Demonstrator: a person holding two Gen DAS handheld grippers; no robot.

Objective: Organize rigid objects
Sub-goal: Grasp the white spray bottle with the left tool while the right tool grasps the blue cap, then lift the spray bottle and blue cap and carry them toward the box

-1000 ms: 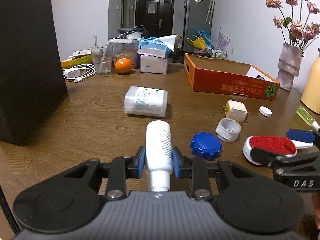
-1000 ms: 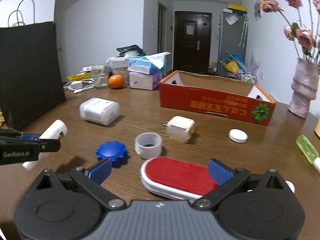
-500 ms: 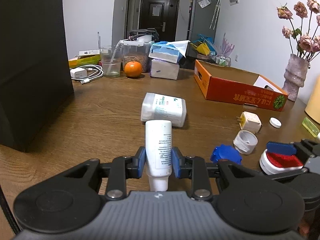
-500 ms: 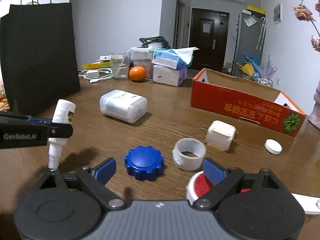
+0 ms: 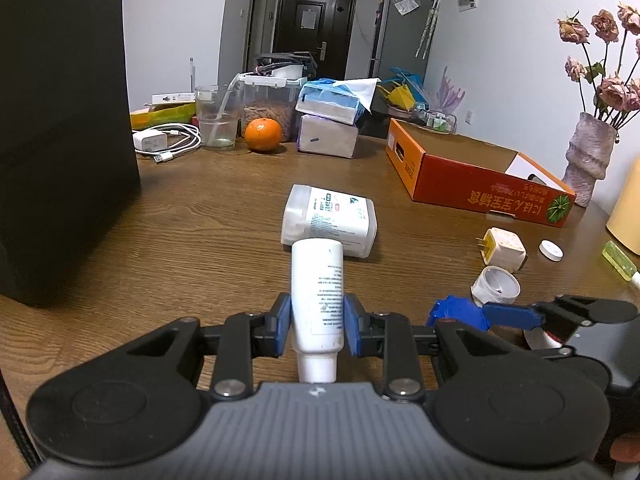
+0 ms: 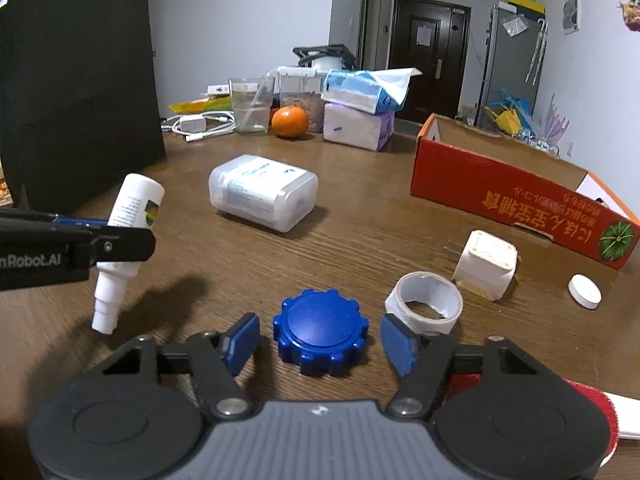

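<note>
- Wood-grain table (image 6: pixel 360 216), glossy brown.
- Orange cardboard box (image 6: pixel 520 196), open top, far right.
- Translucent rectangular plastic container (image 6: pixel 264 192) lying mid-table.
- Smooth white cylindrical bottle (image 5: pixel 318 300), nozzle toward camera, clamped in left gripper (image 5: pixel 317 330), lifted off table.
- Ridged blue plastic cap (image 6: pixel 320 330) on table between right gripper (image 6: pixel 320 340) pads; jaws have just been closing, gaps remain both sides.

Tabletop (image 6: pixel 360 216): brown wood grain. Spray bottle (image 5: pixel 317 292): white, fine dark print, green-and-yellow emblem. Knob-shaped cap (image 6: pixel 320 332): solid blue. Tape roll (image 6: pixel 424 302): white. Plug adapter (image 6: pixel 486 264): cream. Plastic box (image 6: pixel 264 192): translucent white, printed label. Cardboard box (image 6: pixel 516 200): orange-red outside with a green melon picture, brown inside. Orange (image 6: pixel 290 121): orange. Paper bag (image 6: pixel 76 88): black. Brush (image 6: pixel 600 412): red pad, white rim.
</note>
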